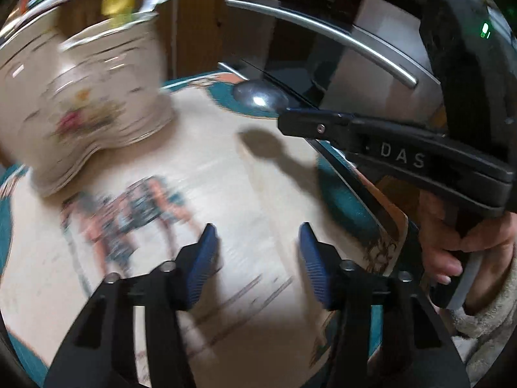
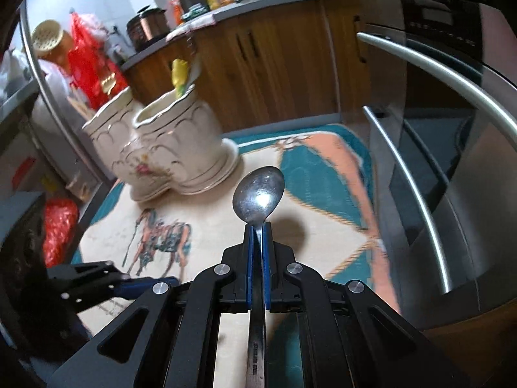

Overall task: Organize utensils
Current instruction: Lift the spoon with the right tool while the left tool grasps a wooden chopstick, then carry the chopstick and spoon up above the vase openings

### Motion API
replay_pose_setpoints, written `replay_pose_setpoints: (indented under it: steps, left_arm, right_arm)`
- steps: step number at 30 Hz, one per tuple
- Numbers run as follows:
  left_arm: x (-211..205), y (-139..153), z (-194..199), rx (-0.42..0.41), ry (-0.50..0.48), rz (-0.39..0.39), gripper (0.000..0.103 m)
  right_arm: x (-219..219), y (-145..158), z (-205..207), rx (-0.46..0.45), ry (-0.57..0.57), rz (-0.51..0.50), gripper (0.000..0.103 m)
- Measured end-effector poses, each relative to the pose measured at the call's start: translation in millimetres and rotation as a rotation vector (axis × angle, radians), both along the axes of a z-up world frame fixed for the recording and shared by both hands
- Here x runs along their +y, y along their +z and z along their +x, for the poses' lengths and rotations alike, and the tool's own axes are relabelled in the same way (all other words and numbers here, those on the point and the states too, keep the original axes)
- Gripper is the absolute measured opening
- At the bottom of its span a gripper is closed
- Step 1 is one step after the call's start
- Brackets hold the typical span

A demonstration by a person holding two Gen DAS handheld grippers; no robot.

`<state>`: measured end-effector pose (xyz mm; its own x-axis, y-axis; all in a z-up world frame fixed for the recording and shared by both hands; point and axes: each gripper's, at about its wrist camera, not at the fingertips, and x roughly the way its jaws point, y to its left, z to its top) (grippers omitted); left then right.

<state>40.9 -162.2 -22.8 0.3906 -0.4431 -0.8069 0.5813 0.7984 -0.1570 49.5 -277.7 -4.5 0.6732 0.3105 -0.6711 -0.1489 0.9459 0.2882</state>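
Right tongs [image 2: 257, 226] pressed together on spoon [image 2: 258, 195], pinching neck just below bowl, handle running back between arms toward camera, bowl sticking out ahead and raised off patterned mat [image 2: 323, 168]. Same spoon bowl seen in left wrist view [image 1: 260, 96] poking out of right tongs tip, person's hand [image 1: 452, 245] wrapped on that grip. Left tongs [image 1: 257, 255] spread, nothing between blue pads [image 1: 202, 258], hovering over bare mat [image 1: 226, 177]; no utensil visible under them. Cream twin-cup ceramic holder [image 2: 174, 148] standing upright on mat, well apart from spoon, ahead and to left; yellow-handled item [image 2: 179, 76] already sticking out of rear cup, kind not clear. Left view heavily blurred, holder [image 1: 84, 97] smeared. Progress judged: spoon picked up, not yet dropped in holder; at least one item already stowed. Remaining, likely: carry spoon over holder rim, tip handle down, release. Other loose utensils: none visible, cannot tell whether more lie out of frame.
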Motion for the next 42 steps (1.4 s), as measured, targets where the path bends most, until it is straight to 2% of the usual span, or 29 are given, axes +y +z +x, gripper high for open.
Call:
replay_pose_setpoints:
  steps: [2, 6, 11, 19, 25, 29, 33, 35, 38, 42]
  left_arm:
    - [-12, -1, 2, -0.006, -0.022, 0.020, 0.041]
    - [-29, -8, 10, -0.026, -0.020, 0.100, 0.035]
    - [-31, -12, 13, -0.080, 0.016, 0.158, 0.006]
    - [-14, -7, 2, -0.154, 0.029, 0.122, 0.006]
    - [33, 29, -16, -0.220, 0.082, 0.041, 0.006]
    - [69, 59, -31, -0.295, 0.116, -0.047, 0.006]
    - [99, 95, -40, -0.407, 0.169, -0.134, 0.006]
    - [110, 110, -37, -0.462, 0.205, -0.151, 0.006]
    - [132, 136, -21, -0.524, 0.272, -0.211, 0.006]
    - [144, 156, 9, -0.613, 0.348, -0.264, 0.006]
  right_arm:
    - [-5, 1, -2, -0.005, -0.004, 0.001, 0.006]
    - [-11, 2, -5, -0.012, 0.003, 0.010, 0.006]
    - [-14, 5, -6, -0.020, 0.006, 0.022, 0.005]
    - [-9, 4, -6, -0.022, 0.016, 0.015, 0.003]
    - [-1, 10, -8, -0.054, 0.045, 0.049, 0.003]
    - [11, 18, -10, -0.092, 0.076, 0.075, 0.003]
    - [22, 37, -16, -0.176, 0.083, 0.081, 0.003]
    - [29, 53, -17, -0.243, 0.079, 0.068, 0.003]
    - [38, 71, -15, -0.325, 0.072, 0.048, 0.003]
    - [54, 101, 3, -0.422, 0.081, 0.043, 0.003]
